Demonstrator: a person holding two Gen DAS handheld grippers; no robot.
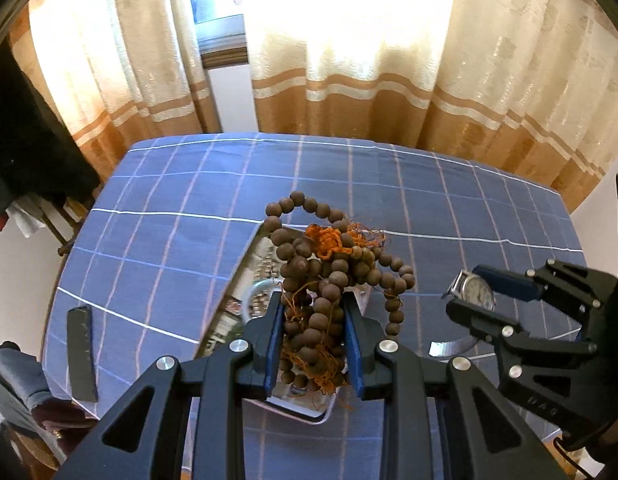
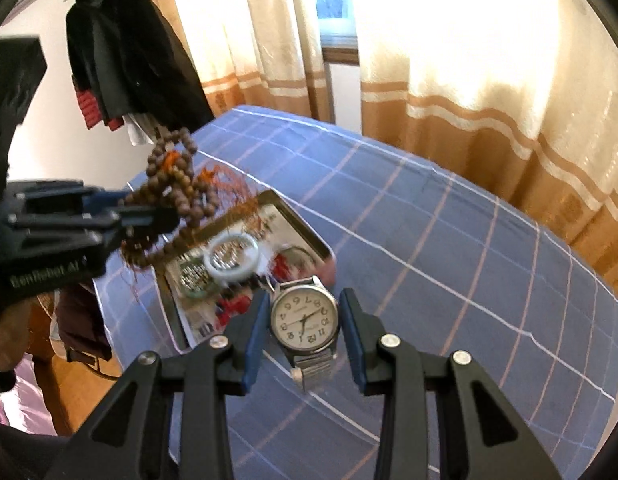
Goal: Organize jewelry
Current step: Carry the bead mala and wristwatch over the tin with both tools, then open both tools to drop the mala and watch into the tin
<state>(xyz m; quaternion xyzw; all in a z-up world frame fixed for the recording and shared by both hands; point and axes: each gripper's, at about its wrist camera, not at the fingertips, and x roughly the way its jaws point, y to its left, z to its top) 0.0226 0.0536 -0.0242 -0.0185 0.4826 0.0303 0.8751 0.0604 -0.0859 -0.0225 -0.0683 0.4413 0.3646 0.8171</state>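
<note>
1. Your table wears a blue checked cloth, with cream and tan curtains behind it and dark coats hanging on the wall.
2. Your left gripper pinches a bundle of brown wooden beads with orange cord, held above the metal tray.
3. Your right gripper clamps the wristwatch by its case, above the cloth just beside the tray.
4. A pale bangle lies in the tray.
</note>
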